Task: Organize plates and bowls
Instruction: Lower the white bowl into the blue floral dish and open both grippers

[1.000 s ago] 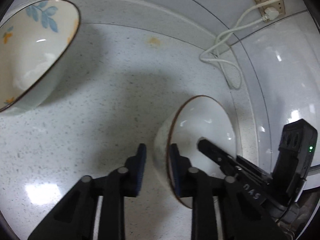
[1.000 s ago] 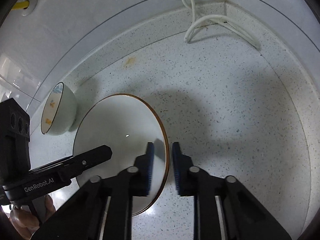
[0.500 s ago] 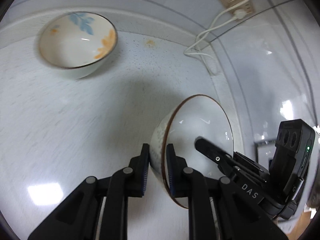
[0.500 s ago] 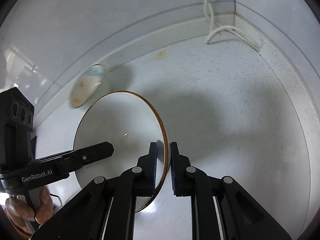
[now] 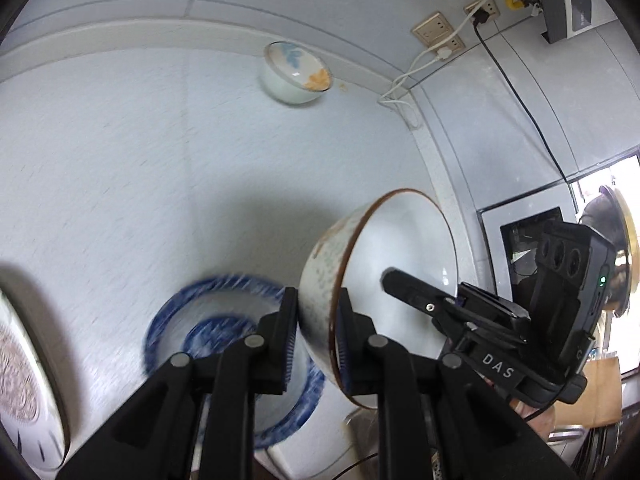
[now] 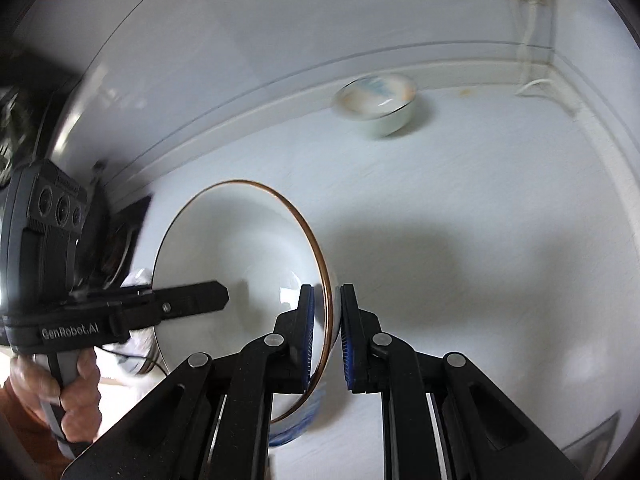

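Above the worktop point(image 5: 120, 160), brown-rimmed bowl point(image 5: 384, 264) pinched at opposite rims by left gripper point(image 5: 316, 332) and right gripper point(image 6: 325, 326), jaws narrow. Risk: slipping onto the blue-patterned plate point(image 5: 168, 328) below, if pulled unevenly.
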